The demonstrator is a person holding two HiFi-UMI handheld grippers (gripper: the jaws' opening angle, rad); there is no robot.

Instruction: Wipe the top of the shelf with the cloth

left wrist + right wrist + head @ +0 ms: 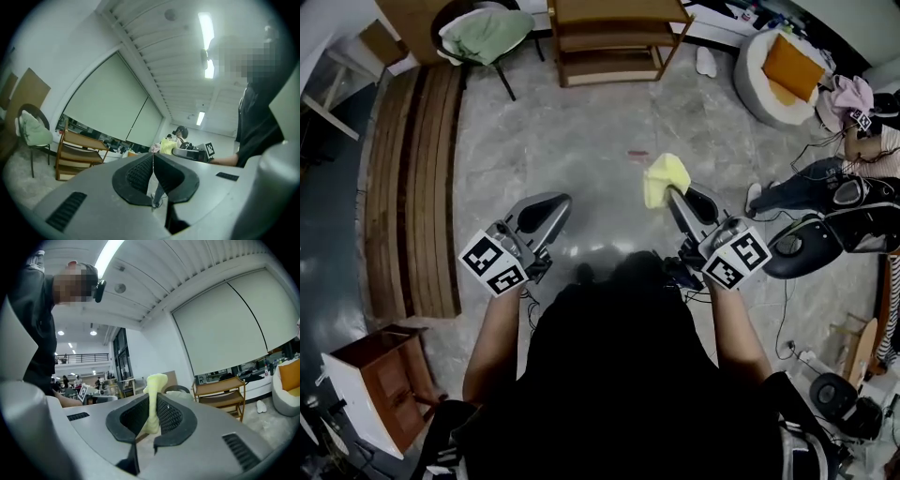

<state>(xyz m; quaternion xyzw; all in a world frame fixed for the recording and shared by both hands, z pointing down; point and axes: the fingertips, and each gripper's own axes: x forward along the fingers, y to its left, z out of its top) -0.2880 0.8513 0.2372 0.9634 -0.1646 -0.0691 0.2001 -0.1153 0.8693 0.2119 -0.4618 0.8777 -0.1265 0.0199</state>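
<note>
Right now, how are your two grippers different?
The right gripper is shut on the yellow cloth; the left gripper is shut on nothing. The left gripper closes fully, while the cloth keeps the right gripper slightly apart. Both are grey, carry marker cubes and are held short of the shelf.

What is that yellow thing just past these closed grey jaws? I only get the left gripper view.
Observer: It is a soft yellow cloth, pinched in the right gripper. The right gripper view shows it standing up between the jaws.
Operator: How far off is the shelf, really?
Observer: From the head view, the tiered light wooden shelf stands across the grey floor, well ahead of both grippers and touched by neither.
Operator: Is anything lying beside me?
Observer: Yes, brown wooden planks lie flat on the floor, to the left of the left gripper.
</note>
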